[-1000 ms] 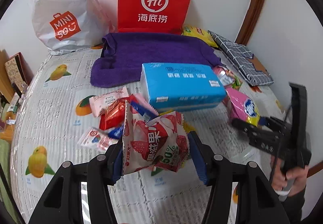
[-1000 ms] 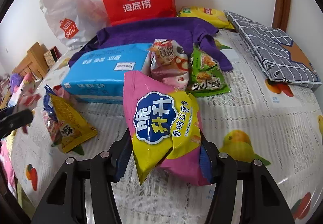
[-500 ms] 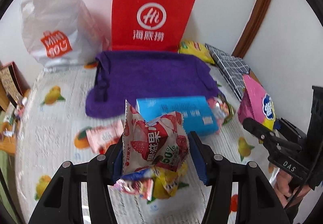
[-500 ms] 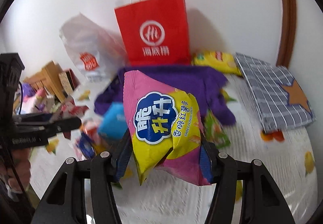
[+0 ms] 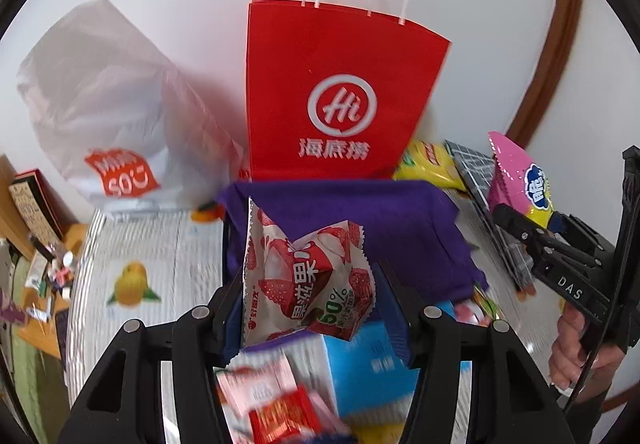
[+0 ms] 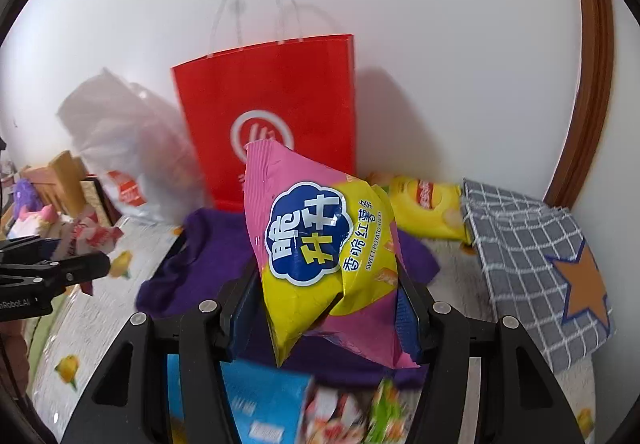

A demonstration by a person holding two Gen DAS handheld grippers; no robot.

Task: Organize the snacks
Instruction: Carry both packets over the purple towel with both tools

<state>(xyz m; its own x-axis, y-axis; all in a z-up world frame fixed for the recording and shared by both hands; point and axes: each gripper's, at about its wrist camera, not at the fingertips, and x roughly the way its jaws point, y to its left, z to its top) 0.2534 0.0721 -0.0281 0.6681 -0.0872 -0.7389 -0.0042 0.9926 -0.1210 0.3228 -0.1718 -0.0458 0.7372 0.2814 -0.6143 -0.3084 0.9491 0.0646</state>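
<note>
The left gripper [image 5: 310, 300] pinches a strawberry packet [image 5: 306, 276]; the right gripper [image 6: 326, 300] pinches a pink-yellow bag [image 6: 324, 256]; blurred snacks [image 5: 276, 404] below are unreadable

My left hand-held gripper [image 5: 308, 308] tilts downward, its blue pads pressed against both sides of a strawberry snack packet [image 5: 306, 280]. My right hand-held gripper [image 6: 324, 308] (also angled down) clamps a pink-and-yellow chip bag [image 6: 324, 256]. My right hand [image 5: 576, 352] wraps its handle, fingers curled round the grip.
</note>
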